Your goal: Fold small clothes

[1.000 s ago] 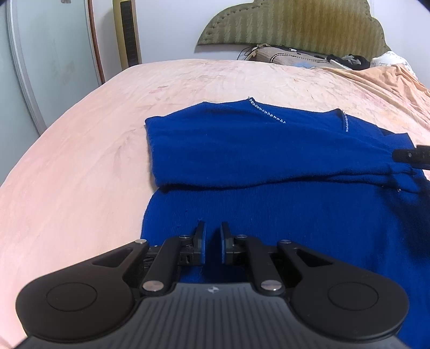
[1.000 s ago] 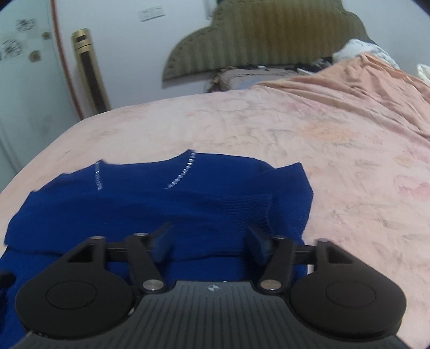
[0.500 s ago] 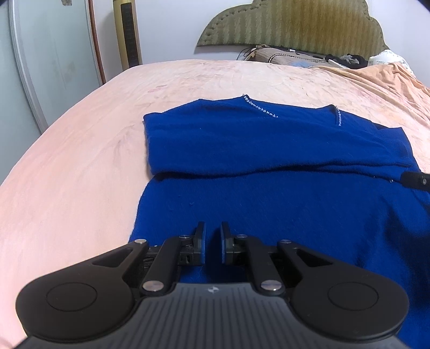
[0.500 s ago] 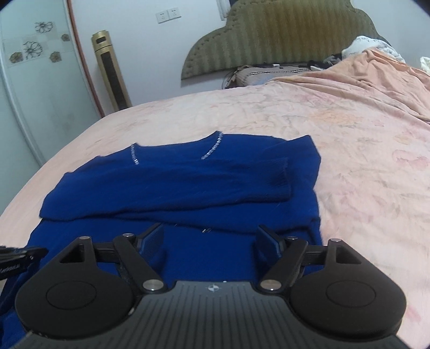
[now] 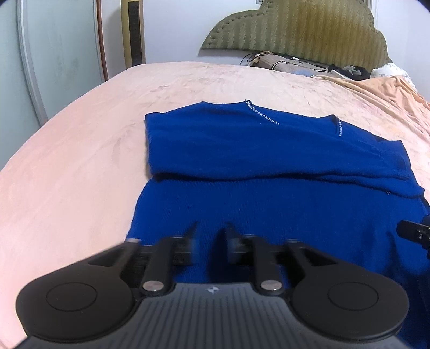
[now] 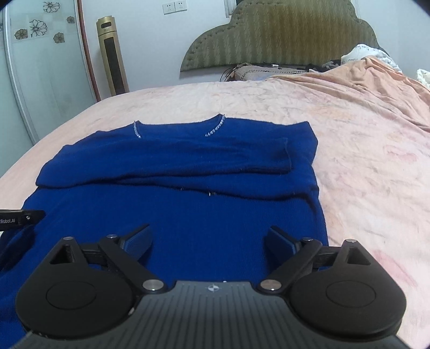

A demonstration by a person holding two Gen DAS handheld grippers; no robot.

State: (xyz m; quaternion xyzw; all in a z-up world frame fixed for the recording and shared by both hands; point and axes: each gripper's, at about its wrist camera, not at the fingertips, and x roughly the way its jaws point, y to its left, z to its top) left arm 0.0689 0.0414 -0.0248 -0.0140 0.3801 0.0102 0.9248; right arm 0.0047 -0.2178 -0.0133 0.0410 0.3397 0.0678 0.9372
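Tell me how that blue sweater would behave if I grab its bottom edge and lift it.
The sweater is a soft knit lying flat on the bed, so it would likely droop rather than hold shape. The sleeves lie loose across the chest and may slide off when lifted. The fuzzy surface probably grips the pads well, so slipping seems unlikely.

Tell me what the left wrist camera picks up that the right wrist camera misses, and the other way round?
Only the left wrist view shows the left gripper whole, its jaws blurred, having just been opening over the sweater with nothing pinched. Only the right wrist view shows the wall sockets, the flower decals and the right gripper whole, jaws wide, also just opening. Both show the blue sweater with sleeves folded across, the pink bedspread, the green headboard and the gold tower fan.
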